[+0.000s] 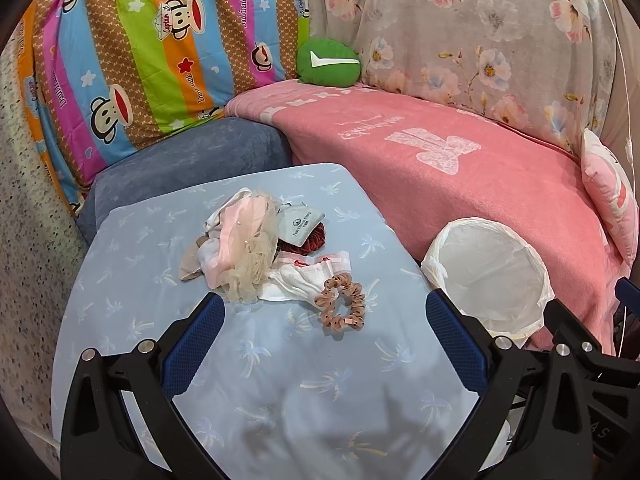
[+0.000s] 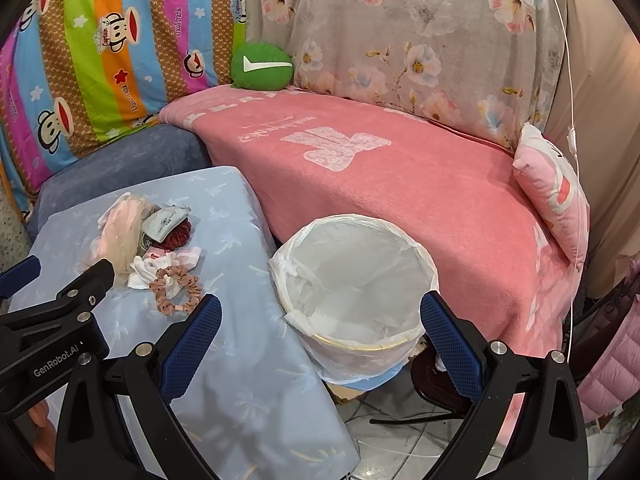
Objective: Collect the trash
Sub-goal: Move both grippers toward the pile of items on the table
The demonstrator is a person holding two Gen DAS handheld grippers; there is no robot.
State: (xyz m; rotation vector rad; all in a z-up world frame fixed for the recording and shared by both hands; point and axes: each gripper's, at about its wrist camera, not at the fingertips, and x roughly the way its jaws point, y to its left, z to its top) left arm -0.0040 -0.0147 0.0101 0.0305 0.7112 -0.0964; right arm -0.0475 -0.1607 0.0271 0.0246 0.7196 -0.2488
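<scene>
Black angular gripper frames, blue textured pads (image 1: 192, 344), silver screws, white "GenRobot.AI" lettering

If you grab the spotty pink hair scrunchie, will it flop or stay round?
The scrunchie is ruffled fabric, so it will probably sag and squash. It looks light. Lying flat on the blue cloth, it likely won't roll.

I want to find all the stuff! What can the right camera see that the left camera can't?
Only the right camera shows the tiled floor, the bin's whole outside, and a pink jacket. Only the left camera shows the speckled wall left of the table. Both show the scrunchie, the rag pile, the table, the pink blanket and the green cushion. Both claws, left and right, are open and empty.
</scene>
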